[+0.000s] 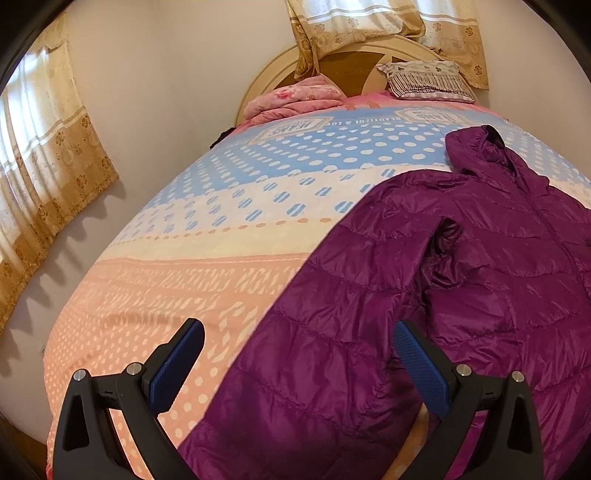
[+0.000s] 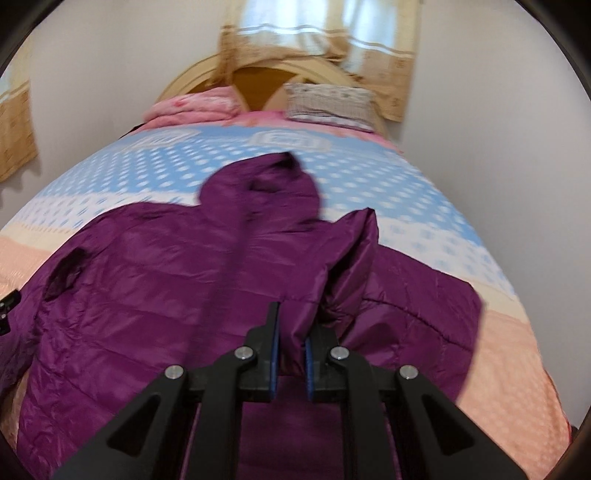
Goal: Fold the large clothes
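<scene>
Nearest in the right wrist view, the right gripper [image 2: 290, 349] has its 2 blue-padded fingers drawn close together, pinching a fold of the shiny purple quilted hooded jacket [image 2: 155, 295]. The pinched part looks like the jacket's right sleeve [image 2: 352, 258], lifted off the bed and doubled up toward the body, presumably so it can be carried across the chest as the first fold. This view is blurred, so the exact grip line on the fabric is hard to read.

In the left wrist view, the left gripper [image 1: 295, 369] hovers with its fingers spread wide apart and nothing between them. It sits above the near end of the jacket's left sleeve [image 1: 314, 332], which lies flat and angled toward the near left; my guess is that it is poised to take that sleeve next.

The jacket is spread front-up across the middle and right of the pastel dotted bedspread [image 1: 221, 206], hem near, hood [image 1: 476, 151] pointing far. Laying it flat this way gives a smooth surface for folding.

Farther off, at the head of the bed, a folded pink blanket [image 1: 295, 98] lies at left and 1 patterned grey pillow [image 1: 428, 79] at right, both against the rounded wooden headboard [image 1: 266, 74], well apart from the jacket. Beige floral curtains [image 1: 388, 33] hang behind.
</scene>
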`<state>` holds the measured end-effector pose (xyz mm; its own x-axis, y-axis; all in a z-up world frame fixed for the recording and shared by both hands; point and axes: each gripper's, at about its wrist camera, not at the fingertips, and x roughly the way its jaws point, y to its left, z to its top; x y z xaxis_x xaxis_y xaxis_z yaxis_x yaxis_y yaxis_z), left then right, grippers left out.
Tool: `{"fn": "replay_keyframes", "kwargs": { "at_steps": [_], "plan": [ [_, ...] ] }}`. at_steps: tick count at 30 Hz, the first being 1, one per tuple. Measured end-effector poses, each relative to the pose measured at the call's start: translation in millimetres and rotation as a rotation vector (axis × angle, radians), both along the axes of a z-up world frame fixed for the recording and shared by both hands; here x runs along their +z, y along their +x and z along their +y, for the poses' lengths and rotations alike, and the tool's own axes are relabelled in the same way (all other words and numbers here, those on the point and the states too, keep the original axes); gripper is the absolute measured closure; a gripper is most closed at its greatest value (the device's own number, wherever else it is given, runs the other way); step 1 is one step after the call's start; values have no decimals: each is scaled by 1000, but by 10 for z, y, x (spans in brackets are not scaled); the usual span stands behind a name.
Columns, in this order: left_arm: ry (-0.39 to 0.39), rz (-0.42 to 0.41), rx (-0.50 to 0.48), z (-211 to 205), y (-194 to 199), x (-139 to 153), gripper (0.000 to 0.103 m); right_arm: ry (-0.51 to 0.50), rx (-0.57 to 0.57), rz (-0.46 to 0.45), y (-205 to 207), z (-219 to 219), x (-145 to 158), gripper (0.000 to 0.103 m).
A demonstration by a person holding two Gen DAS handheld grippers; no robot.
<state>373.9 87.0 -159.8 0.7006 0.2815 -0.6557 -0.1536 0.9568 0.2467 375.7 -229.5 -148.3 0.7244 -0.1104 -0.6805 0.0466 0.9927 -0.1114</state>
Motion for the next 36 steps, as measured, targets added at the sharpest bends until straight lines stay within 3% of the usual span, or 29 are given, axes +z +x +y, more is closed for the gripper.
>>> {"fn": "replay_keyframes", "kwargs": {
  "at_steps": [5, 7, 8, 10, 12, 15, 17, 19, 21, 24, 26, 28, 32, 36],
  "plan": [
    [29, -10, 46, 77, 24, 59, 1, 80, 96, 17, 186, 403, -278, 89],
    [44, -15, 54, 61, 27, 86, 1, 114, 145, 36, 195, 504, -339, 79],
    [50, -19, 60, 51, 25, 104, 1, 123, 167, 42, 174, 561, -356, 70],
    [58, -30, 68, 9, 19, 153, 1, 129, 214, 13, 44, 607, -312, 28],
    [63, -45, 69, -83, 22, 213, 1, 102, 243, -42, -175, 552, -196, 21],
    [63, -62, 54, -294, 68, 292, 1, 99, 250, -79, -420, 299, -33, 22],
    [62, -77, 24, -535, 113, 352, 1, 95, 191, -95, -483, 56, 53, 29],
    [60, -93, -20, -846, 155, 420, 1, 157, 79, -99, -490, -435, 129, 62],
    [60, -112, -66, -1161, 181, 485, 1, 214, -96, -92, -433, -1015, 138, 71],
    [57, -127, -124, -1618, 265, 530, 1, 230, -274, -99, -339, -1647, 62, 74],
    [123, -144, -153, -1926, 352, 426, 1, 219, -345, -90, -231, -1891, -24, 74],
    [253, -174, -128, -2102, 462, 216, 1, 219, -329, -58, -48, -1938, -144, 73],
    [377, -78, -59, -2010, 727, -303, 1, 221, -186, 4, 215, -1717, -412, 73],
    [304, -1, -12, -1680, 815, -491, 1, 117, -116, 84, 331, -1403, -703, 72]
  ]
}}
